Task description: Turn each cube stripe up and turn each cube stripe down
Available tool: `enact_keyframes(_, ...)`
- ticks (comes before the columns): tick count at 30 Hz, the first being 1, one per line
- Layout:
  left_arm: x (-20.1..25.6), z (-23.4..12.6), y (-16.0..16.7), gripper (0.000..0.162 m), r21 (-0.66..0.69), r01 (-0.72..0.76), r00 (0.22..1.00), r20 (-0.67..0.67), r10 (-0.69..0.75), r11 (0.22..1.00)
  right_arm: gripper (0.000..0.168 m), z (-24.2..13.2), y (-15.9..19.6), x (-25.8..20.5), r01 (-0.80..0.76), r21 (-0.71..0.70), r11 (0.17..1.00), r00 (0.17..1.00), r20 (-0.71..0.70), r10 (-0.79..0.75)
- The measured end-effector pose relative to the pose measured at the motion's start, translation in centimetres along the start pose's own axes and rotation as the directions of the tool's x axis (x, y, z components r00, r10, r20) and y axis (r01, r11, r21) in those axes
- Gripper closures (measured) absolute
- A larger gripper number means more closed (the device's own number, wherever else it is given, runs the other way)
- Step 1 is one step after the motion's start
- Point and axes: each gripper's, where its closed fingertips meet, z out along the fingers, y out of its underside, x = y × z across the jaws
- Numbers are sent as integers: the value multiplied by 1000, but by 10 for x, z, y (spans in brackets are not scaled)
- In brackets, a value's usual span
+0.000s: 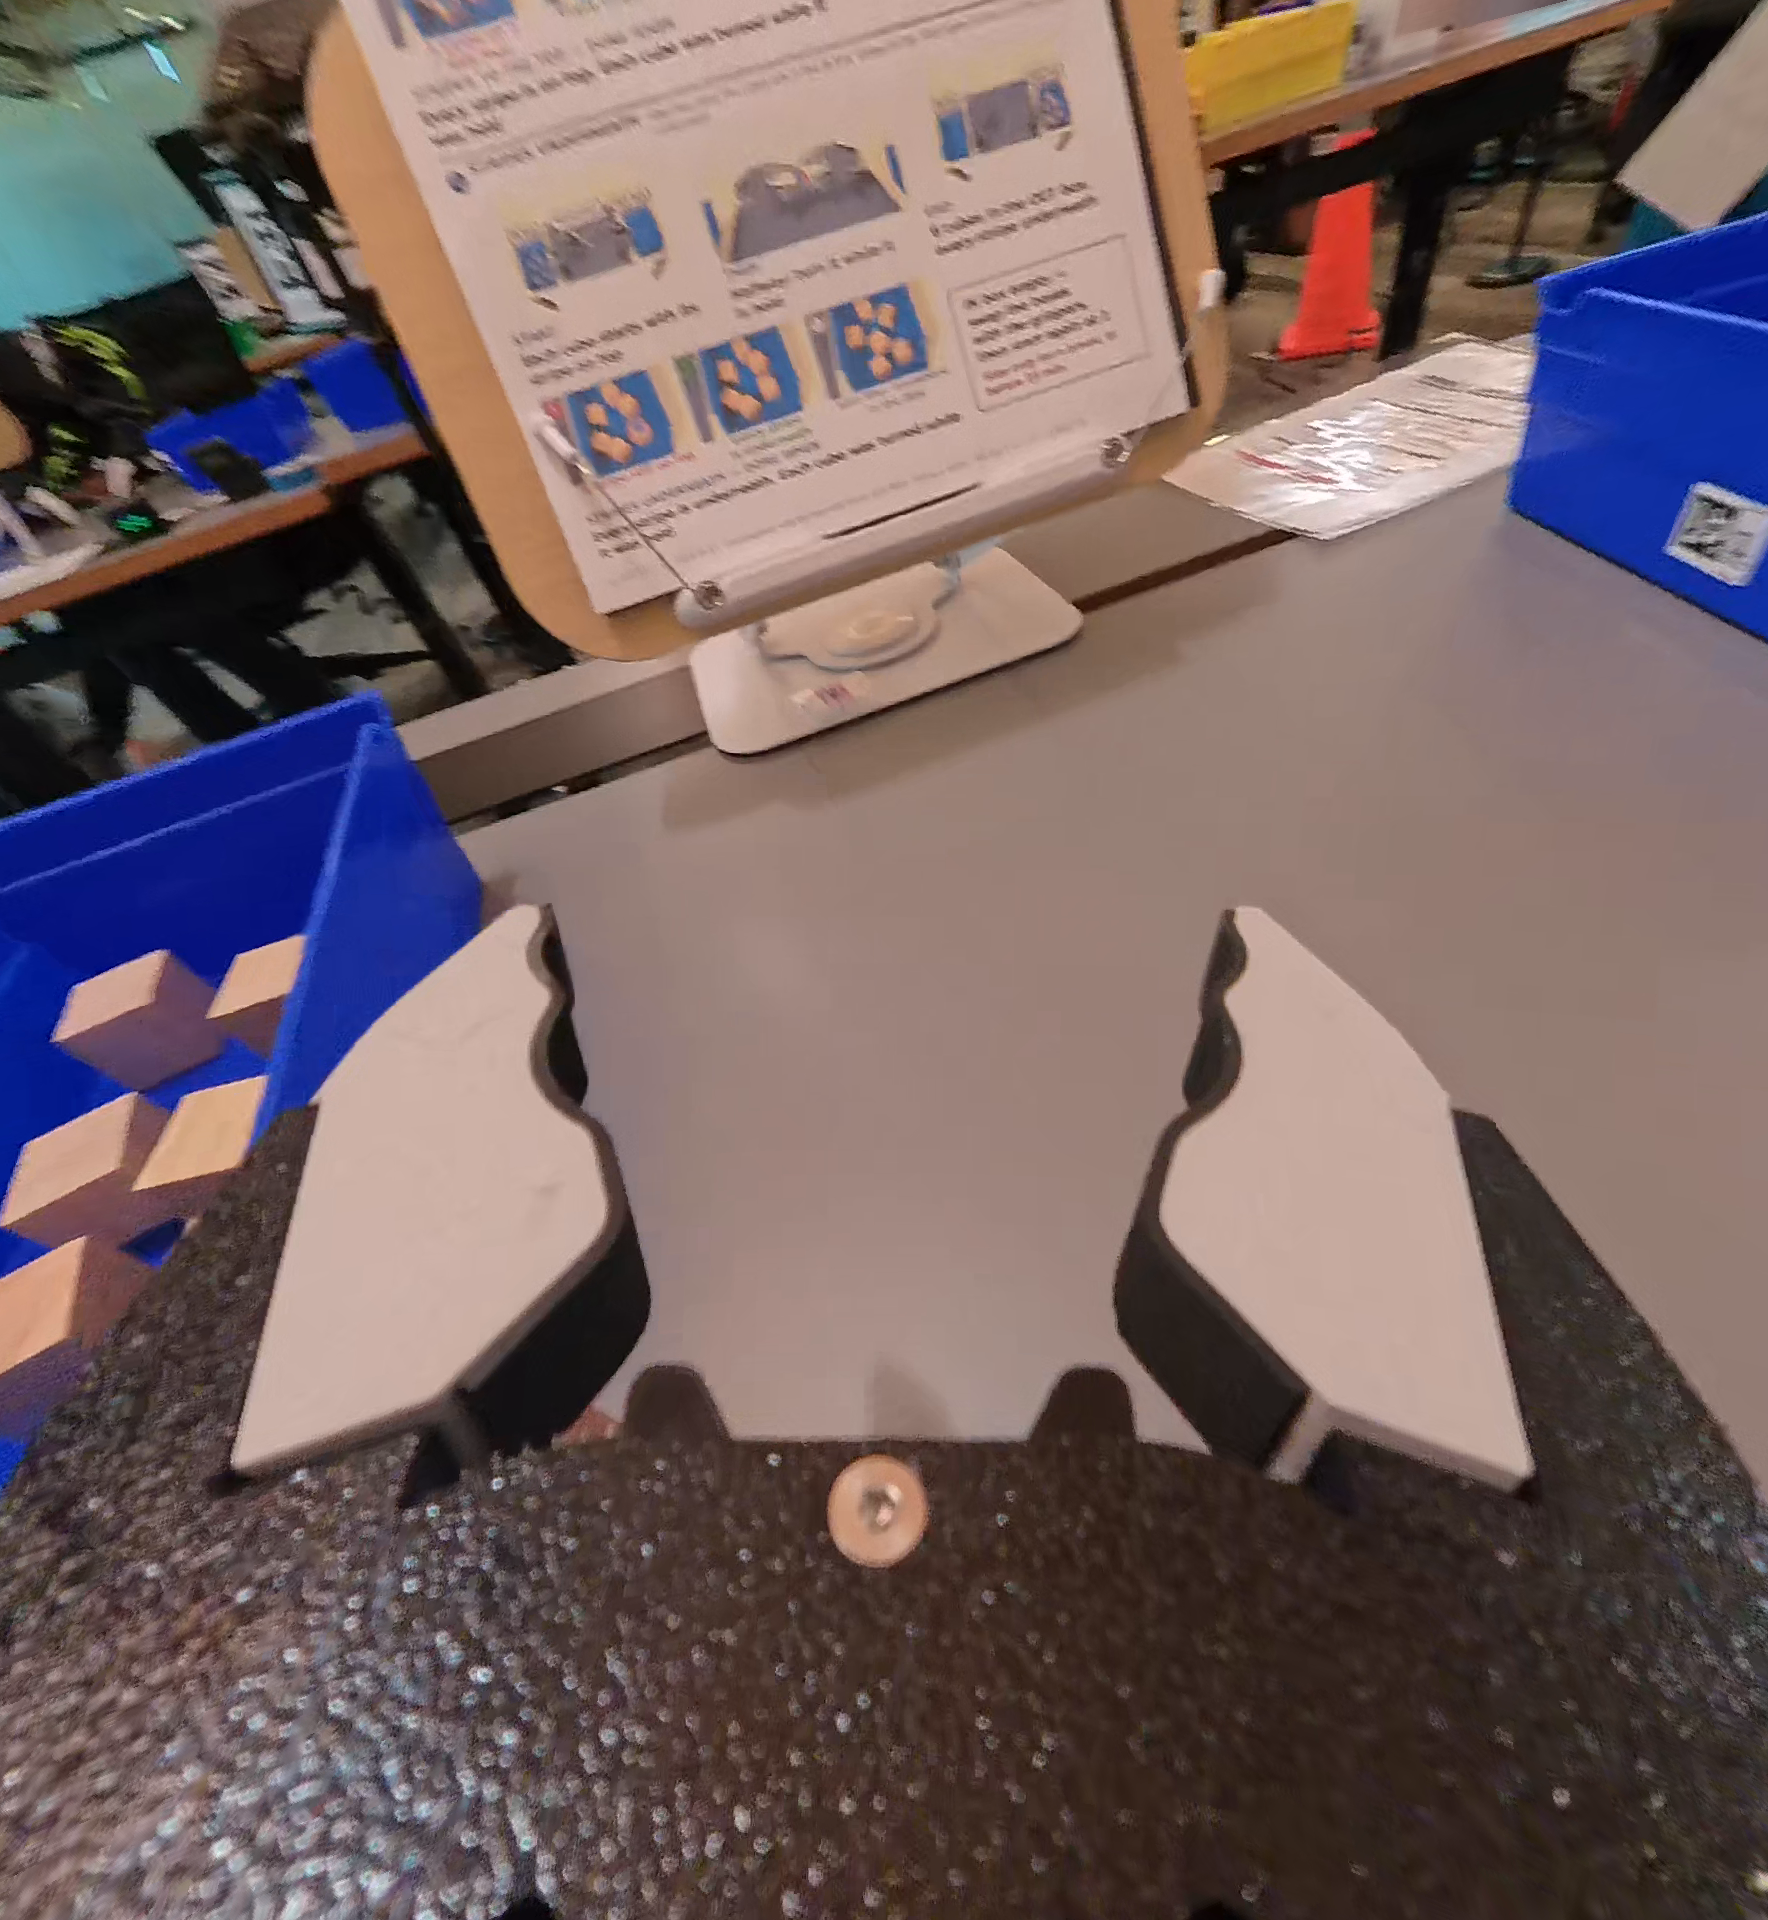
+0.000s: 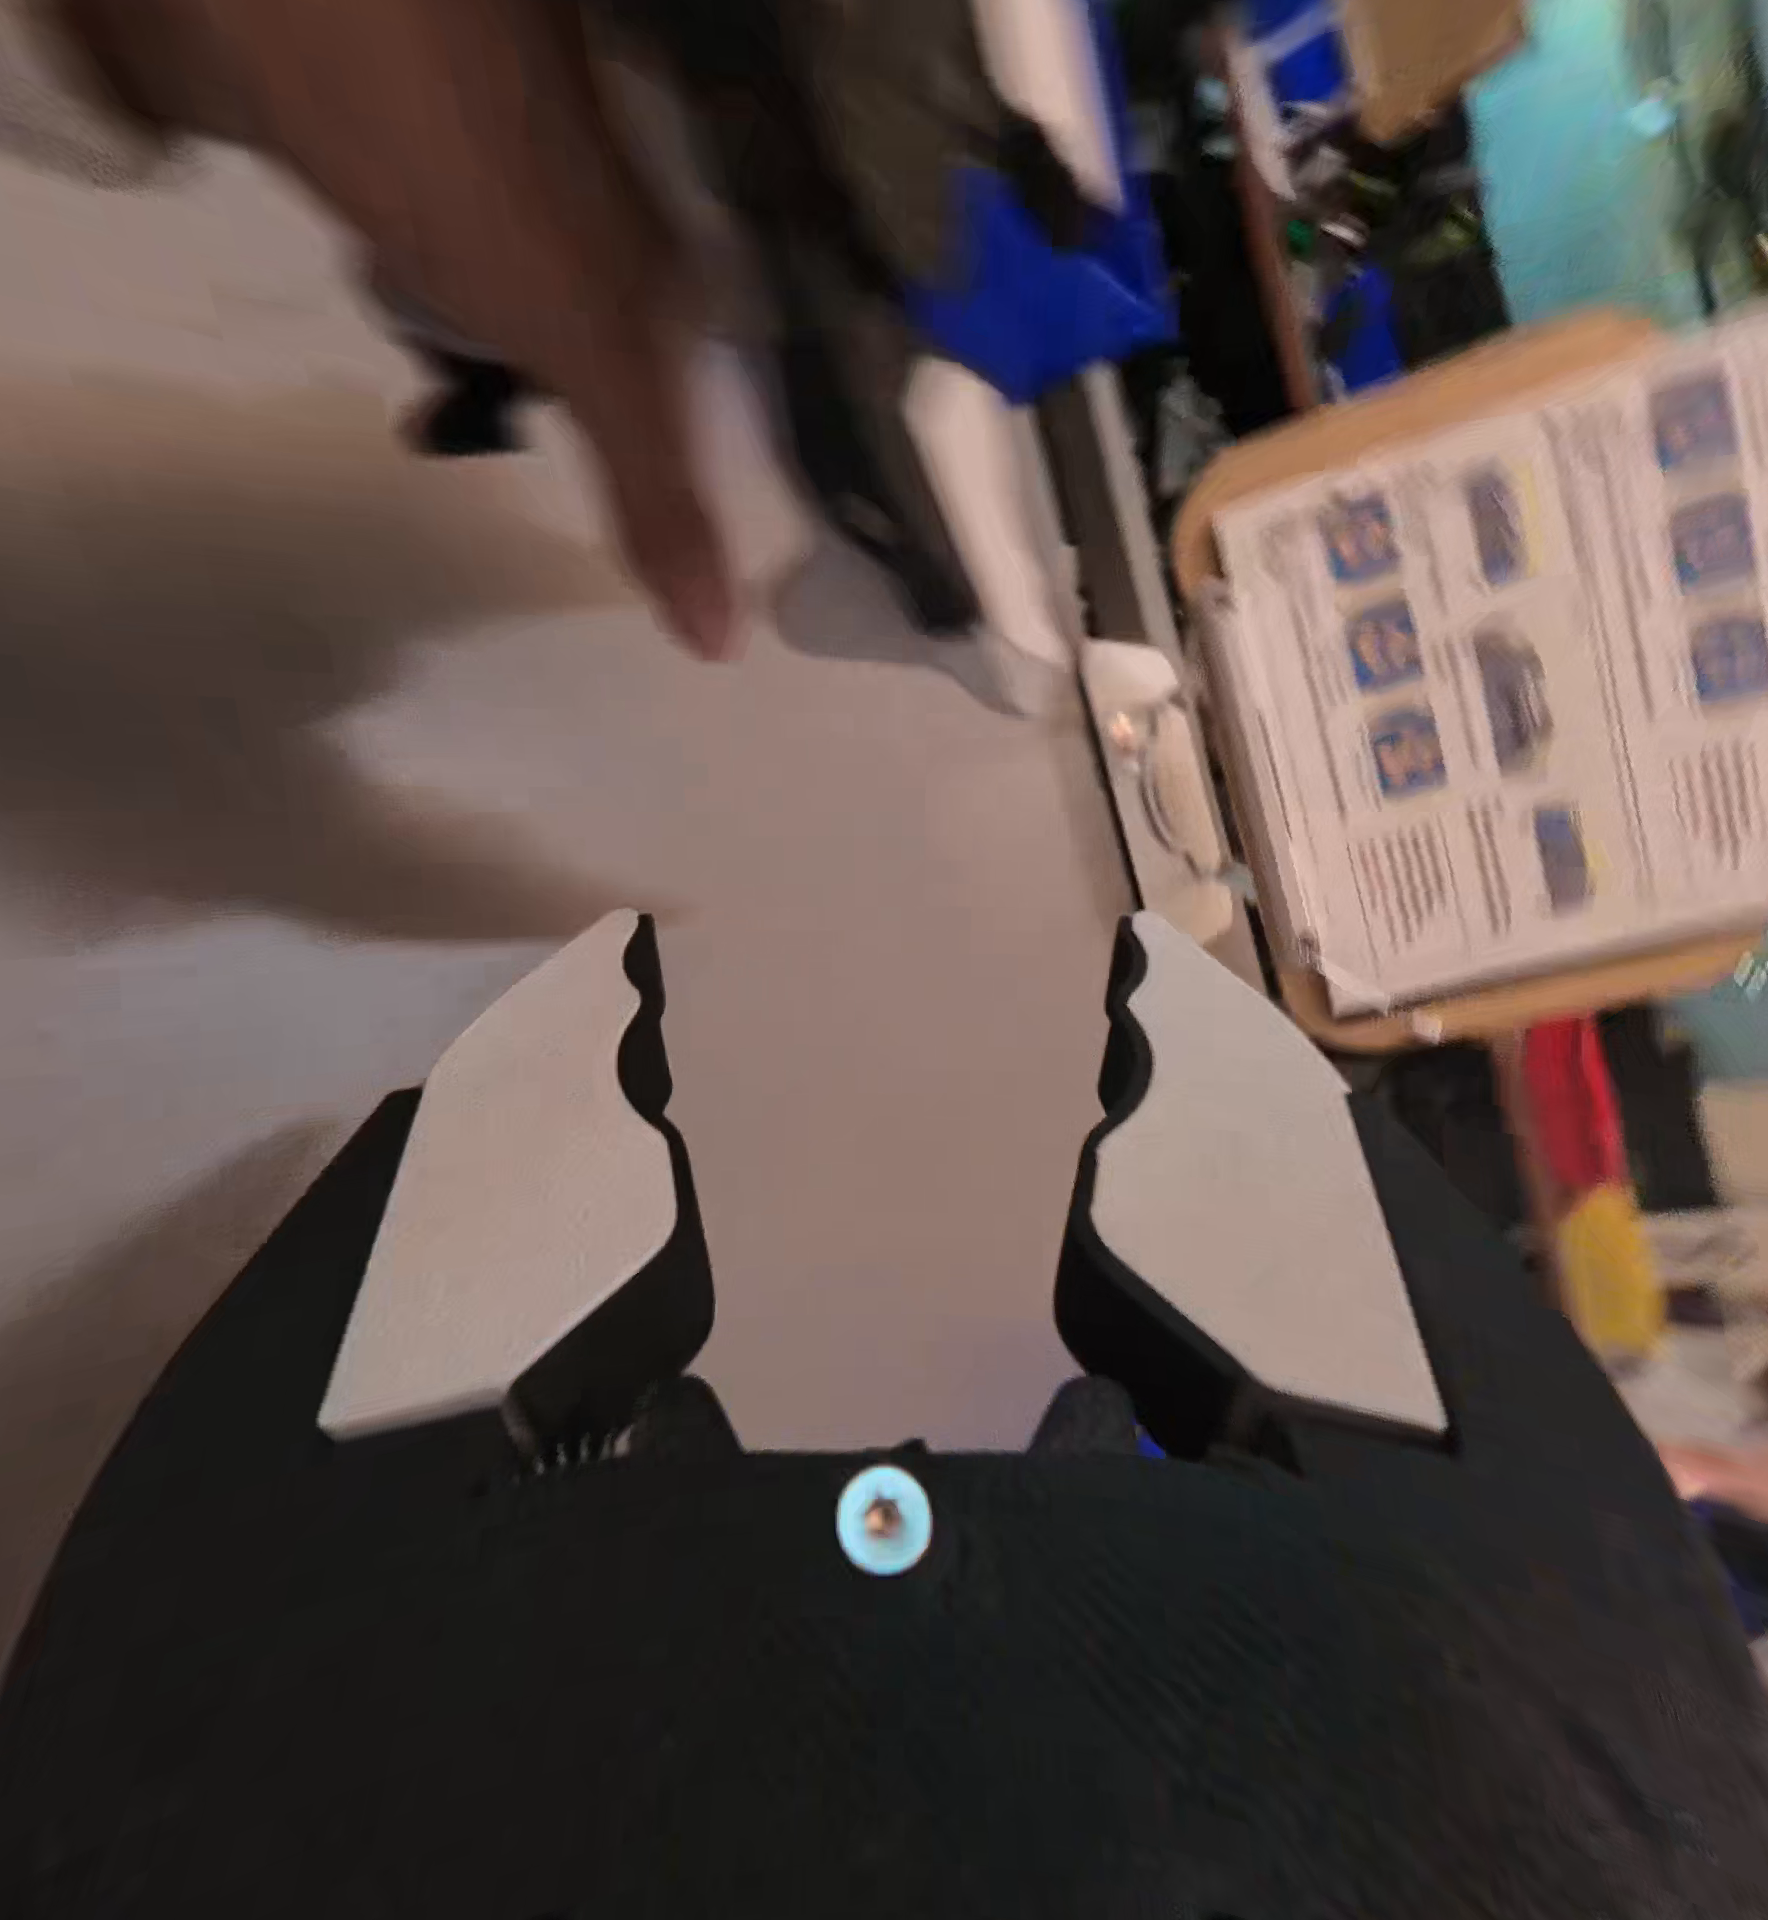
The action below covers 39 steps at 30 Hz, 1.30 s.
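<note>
Several plain wooden cubes (image 1: 121, 1039) lie in a blue bin (image 1: 184, 842) at the left of the left wrist view; no stripe shows on their visible faces. My left gripper (image 1: 885, 925) is open and empty above the grey table (image 1: 963, 883), just right of that bin. My right gripper (image 2: 885, 930) is open and empty; its view is blurred and rolled sideways over the table (image 2: 859, 779). No cube shows in the right wrist view.
An instruction sheet on a board with a white stand (image 1: 807, 312) sits at the table's far edge; it also shows in the right wrist view (image 2: 1534, 675). A second blue bin (image 1: 1690, 416) stands at far right. A blurred hand (image 2: 547, 260) hangs over the table.
</note>
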Motion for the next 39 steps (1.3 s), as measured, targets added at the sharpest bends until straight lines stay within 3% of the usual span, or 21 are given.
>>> enact_keyframes(2,1,-4,1,51,-18,35,998,-58,-36,999,92,2,27,31,-224,44,974,972,-58,226)
enact_keyframes(5,-4,-10,2,54,-34,44,993,-104,-48,998,97,1,61,72,-463,159,872,862,-147,485)
enact_keyframes(7,-11,-15,-1,66,-22,44,993,-109,-46,999,96,2,81,88,-552,190,812,791,-191,582)
enact_keyframes(11,-31,-28,-11,69,59,78,994,-87,-72,995,93,4,96,104,-691,287,663,644,-172,746)
enact_keyframes(16,-84,-36,-6,80,60,158,986,50,-161,986,87,18,108,110,-765,342,546,524,-162,836)
enact_keyframes(19,-119,-42,4,80,24,181,977,108,-182,983,83,22,109,112,-769,361,528,510,-154,847)
enact_keyframes(22,-153,-47,15,84,-42,237,964,131,-230,971,78,25,111,114,-748,346,567,542,-176,822)
enact_keyframes(26,-188,-43,44,80,-255,295,954,125,-271,921,74,29,110,116,-722,338,604,580,-181,794)
enact_keyframes(31,-213,-26,73,81,-500,245,970,127,-209,831,70,32,110,116,-694,332,639,611,-198,767)
enact_keyframes(39,-207,12,104,90,-767,201,970,69,-232,609,71,33,108,109,-691,344,636,618,-174,767)
